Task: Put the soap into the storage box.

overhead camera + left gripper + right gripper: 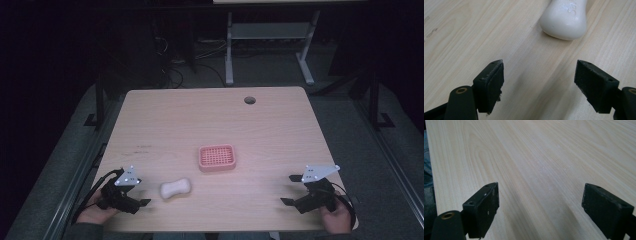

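A white bar of soap [175,188] lies on the wooden table [210,125] near its front left. A pink slatted soap dish [217,157] sits just right of it, toward the middle. My left gripper [142,195] rests low at the front left, open, with the soap a short way ahead of its jaws; in the left gripper view the soap [565,18] lies beyond the open left gripper [539,82], untouched. My right gripper [290,190] sits at the front right, open and empty, and in the right gripper view the right gripper [540,205] faces bare wood.
A round cable hole [249,100] marks the table's far side. The front edge runs close under both hands. Beyond the table stand a white desk frame [270,35] and loose cables on the dark floor.
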`<state>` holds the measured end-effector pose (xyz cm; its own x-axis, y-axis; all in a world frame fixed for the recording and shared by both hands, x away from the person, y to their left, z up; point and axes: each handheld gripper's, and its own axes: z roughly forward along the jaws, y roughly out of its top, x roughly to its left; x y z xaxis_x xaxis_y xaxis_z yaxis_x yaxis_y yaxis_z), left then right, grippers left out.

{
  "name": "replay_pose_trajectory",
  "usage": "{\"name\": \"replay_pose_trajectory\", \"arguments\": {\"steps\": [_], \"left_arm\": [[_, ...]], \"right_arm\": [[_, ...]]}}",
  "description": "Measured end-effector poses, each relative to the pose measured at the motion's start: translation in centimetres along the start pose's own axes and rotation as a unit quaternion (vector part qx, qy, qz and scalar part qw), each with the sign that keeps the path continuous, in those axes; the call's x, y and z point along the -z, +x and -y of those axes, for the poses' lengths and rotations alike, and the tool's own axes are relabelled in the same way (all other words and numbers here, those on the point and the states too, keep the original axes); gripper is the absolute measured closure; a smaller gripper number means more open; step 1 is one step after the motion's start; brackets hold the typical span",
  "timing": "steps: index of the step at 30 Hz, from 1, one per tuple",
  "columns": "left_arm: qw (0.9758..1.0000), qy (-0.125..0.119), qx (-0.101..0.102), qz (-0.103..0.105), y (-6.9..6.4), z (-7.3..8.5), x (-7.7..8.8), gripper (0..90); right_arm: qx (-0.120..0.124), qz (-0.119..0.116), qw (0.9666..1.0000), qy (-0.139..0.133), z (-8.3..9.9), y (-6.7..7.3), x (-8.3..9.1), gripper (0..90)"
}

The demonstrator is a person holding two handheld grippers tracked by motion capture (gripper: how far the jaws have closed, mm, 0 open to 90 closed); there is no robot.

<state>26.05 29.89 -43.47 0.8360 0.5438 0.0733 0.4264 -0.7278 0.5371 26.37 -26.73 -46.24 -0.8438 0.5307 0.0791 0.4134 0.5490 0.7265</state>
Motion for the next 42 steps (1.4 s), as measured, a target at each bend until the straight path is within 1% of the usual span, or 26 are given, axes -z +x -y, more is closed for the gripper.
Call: {"name": "replay_pose_trajectory", "arguments": {"steps": [3,5,7,9,13,19,22,26,28,32,37,41,42], "left_arm": [[1.0000,0.001,-0.001,0.008,-0.1,-0.2,-0.1,23.9],[0.9999,-0.002,-0.009,0.007,-0.3,-0.5,-0.1,24.0],[0.9999,-0.002,-0.011,0.009,-0.4,-0.6,-0.1,24.0],[0.9998,0.002,-0.017,0.010,-0.6,-0.8,-0.3,23.9],[0.9998,-0.001,-0.018,0.012,-0.6,-0.9,-0.4,23.7],[0.9997,0.004,-0.021,0.015,-0.8,-1.1,-0.5,23.7],[0.9995,0.003,-0.026,0.015,-0.9,-1.2,-0.5,23.7],[0.9995,-0.003,-0.028,0.014,-1.1,-1.5,-0.5,23.7],[0.9994,0.000,-0.032,0.014,-1.2,-1.6,-0.5,23.7],[0.9993,-0.001,-0.035,0.014,-1.3,-1.9,-0.6,23.7],[0.9991,-0.009,-0.037,0.016,-1.5,-2.2,-0.5,23.7],[0.9990,-0.006,-0.042,0.013,-1.6,-2.3,-0.6,23.7],[0.9991,-0.006,-0.041,0.014,-1.6,-2.4,-0.7,23.7]], "right_arm": [[0.002,-0.001,1.0000,0.000,0.0,0.0,0.0,14.1],[0.002,-0.001,1.0000,0.001,0.0,0.0,0.0,14.1],[0.004,-0.001,1.0000,0.000,0.0,0.0,0.0,14.1],[0.005,-0.002,1.0000,0.002,-0.1,0.0,-0.1,14.1],[0.005,-0.003,1.0000,0.003,-0.1,0.0,-0.1,14.1],[0.005,-0.004,1.0000,0.003,-0.1,0.0,-0.2,14.1],[0.005,-0.005,1.0000,0.004,-0.1,0.0,-0.2,14.1],[0.007,-0.006,1.0000,0.004,-0.1,0.0,-0.2,14.1],[0.006,-0.007,1.0000,0.003,-0.1,0.0,-0.2,14.1],[0.007,-0.007,0.9999,0.003,-0.1,-0.1,-0.2,14.1],[0.007,-0.007,0.9999,0.004,-0.2,-0.1,-0.2,14.1],[0.007,-0.007,0.9999,0.003,-0.2,-0.1,-0.2,14.1],[0.006,-0.007,0.9999,0.003,-0.2,-0.1,-0.2,14.1]]}}
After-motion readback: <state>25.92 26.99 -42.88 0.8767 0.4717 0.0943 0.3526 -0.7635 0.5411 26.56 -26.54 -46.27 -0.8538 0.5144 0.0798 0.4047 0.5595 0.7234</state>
